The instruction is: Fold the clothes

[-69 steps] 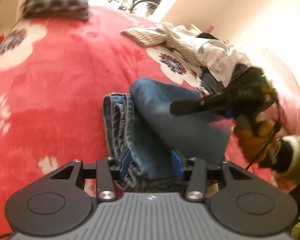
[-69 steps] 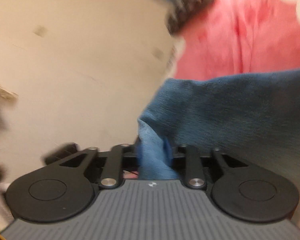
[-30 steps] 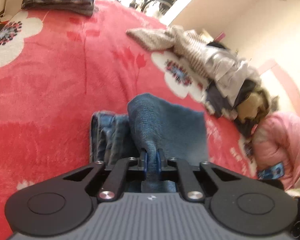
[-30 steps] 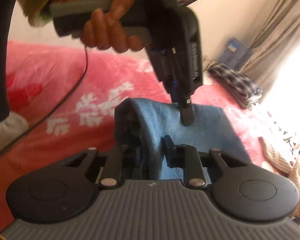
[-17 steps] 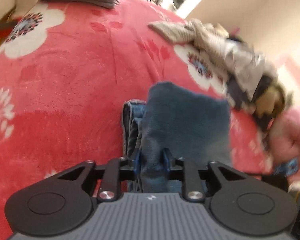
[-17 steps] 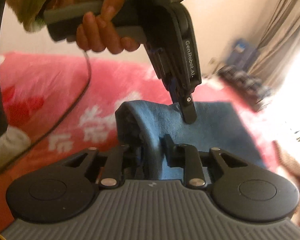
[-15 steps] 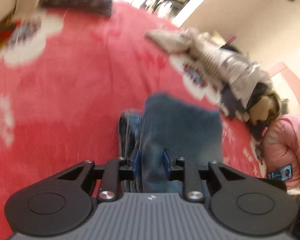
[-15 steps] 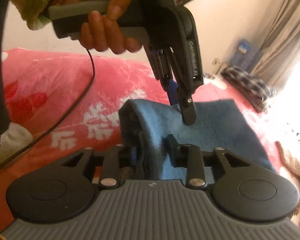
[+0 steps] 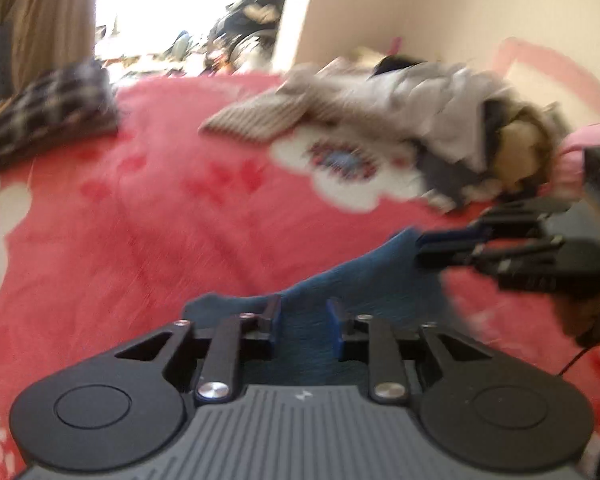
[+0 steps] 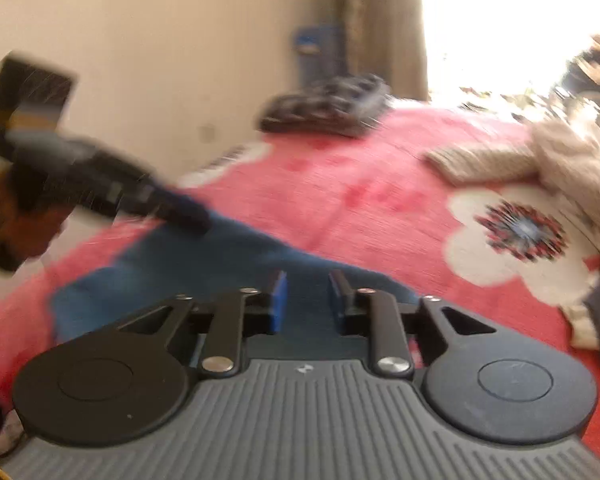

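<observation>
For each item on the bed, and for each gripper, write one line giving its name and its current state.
Left gripper: open, over the jeans, gripping nothing.
Right gripper: open, over the jeans, gripping nothing.
Jeans: folded, lying flat on the blanket.
Clothes pile: unfolded, heaped by the wall.
Plaid garment: folded, at the far end near the curtain.
Blanket: spread over the bed.

Open right tongs (image 10: 305,300) hover over blue jeans (image 10: 228,256) on a red floral blanket (image 10: 360,196); left tongs (image 10: 188,216) reach in, blurred.
</observation>
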